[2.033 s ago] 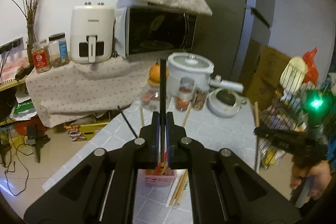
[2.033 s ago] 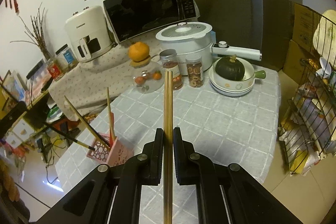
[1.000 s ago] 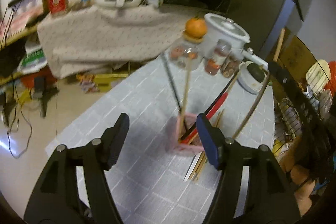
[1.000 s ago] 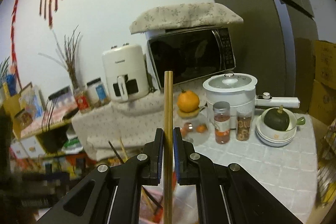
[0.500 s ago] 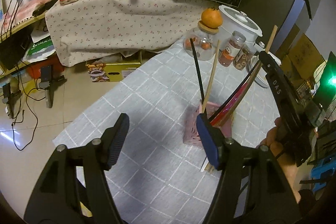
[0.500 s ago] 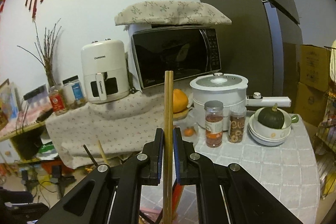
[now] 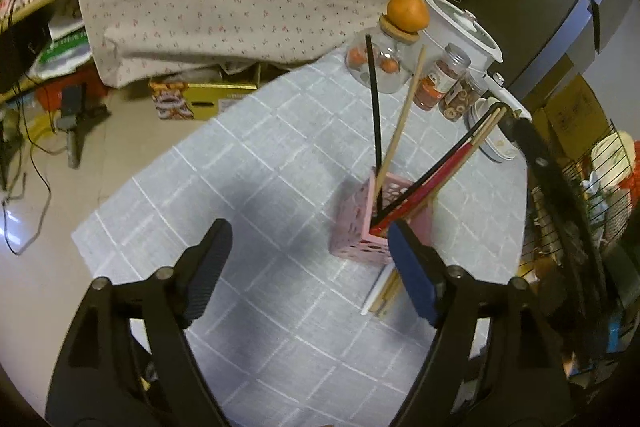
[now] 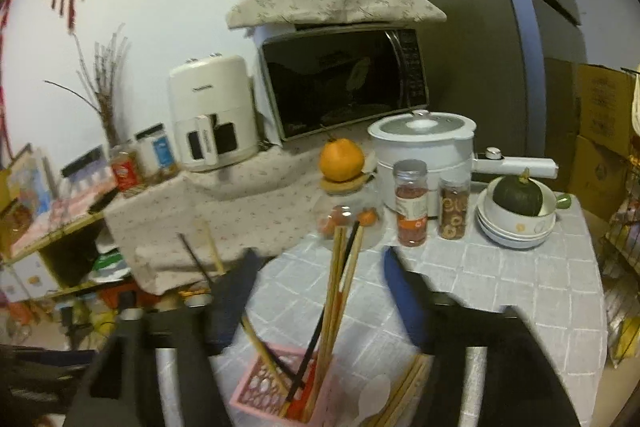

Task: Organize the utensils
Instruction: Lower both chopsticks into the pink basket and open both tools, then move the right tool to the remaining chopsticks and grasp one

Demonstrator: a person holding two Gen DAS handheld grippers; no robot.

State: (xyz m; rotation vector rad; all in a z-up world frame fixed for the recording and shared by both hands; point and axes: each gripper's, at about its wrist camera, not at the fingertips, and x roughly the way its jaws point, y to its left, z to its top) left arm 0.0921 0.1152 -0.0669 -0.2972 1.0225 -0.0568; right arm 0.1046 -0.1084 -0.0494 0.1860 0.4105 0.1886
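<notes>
Pink plastic, pierced with round holes, makes up the holder [image 7: 362, 223] that is standing on the bench [image 7: 248, 187], which is wearing a grey cloth checked with white lines. Chopsticks are leaning out of the holder in several directions: a black one [image 7: 374, 115] and a pale wooden one [image 7: 402, 115] are tilting toward the far side, while a bundle of red, black and wooden sticks [image 7: 440, 171] is slanting off to the right. More wooden chopsticks [image 7: 386, 293] are lying flat on the cloth just beside the holder, on its near side.

The left gripper [image 7: 308, 267] is hanging above the bench and pointing steeply down, its fingers opening with nothing between them; the holder is sitting just beyond the blue pad of the right-hand finger. The right gripper [image 8: 316, 291] is pointing across the bench at a shallow angle, and its fingers are also opening, blurred by the motion. The slanting bundle is rising between them in the right wrist view, but the pads are standing clear of it and gripping nothing.

Farther along the bench, a glass jar [image 8: 352, 219] is carrying an orange [image 8: 341, 159] on its cork lid, 2 spice jars [image 8: 412, 203] are standing beside it, and a white pot [image 8: 424, 147] is sitting behind them. A green squash [image 8: 518, 197] is resting in stacked bowls to the right.
</notes>
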